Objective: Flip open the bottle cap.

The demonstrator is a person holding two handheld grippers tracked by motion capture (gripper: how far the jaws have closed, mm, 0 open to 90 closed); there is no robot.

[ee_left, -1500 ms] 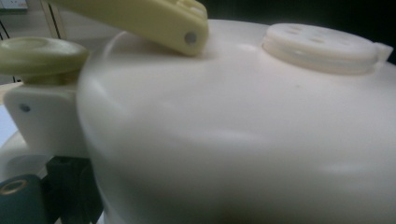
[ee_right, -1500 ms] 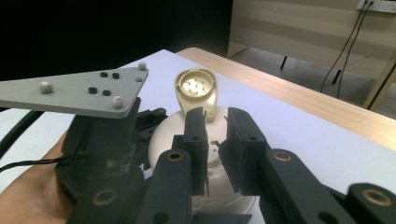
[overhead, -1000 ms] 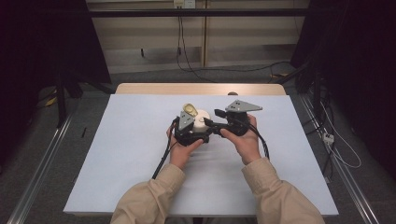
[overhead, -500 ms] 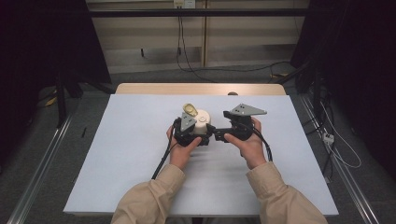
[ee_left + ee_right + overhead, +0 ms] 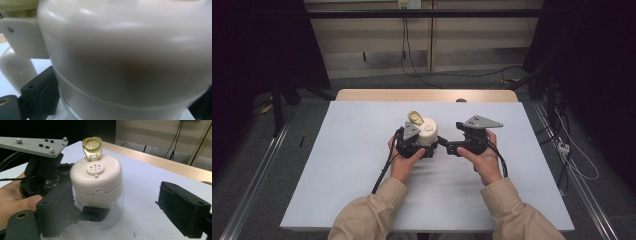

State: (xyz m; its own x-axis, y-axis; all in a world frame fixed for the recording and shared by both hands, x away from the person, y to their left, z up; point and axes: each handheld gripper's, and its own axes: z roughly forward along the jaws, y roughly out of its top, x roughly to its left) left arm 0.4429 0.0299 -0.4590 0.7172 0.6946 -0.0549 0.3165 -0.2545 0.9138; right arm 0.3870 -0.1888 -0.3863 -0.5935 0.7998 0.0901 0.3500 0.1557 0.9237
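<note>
Shaker jar point(image 5: 97, 192) stands upright near the middle of the white table point(image 5: 337, 165), its cream cap topped by a yellow flip lid point(image 5: 91, 147) hinged open. Left gripper point(image 5: 414, 145) clamps the jar's clear lower body. Right gripper point(image 5: 120, 207) has just been opening; its jaws stand wide with nothing between them, the jar just ahead and toward their left. Right hand point(image 5: 484, 160) is therefore free to act on the lid
</note>
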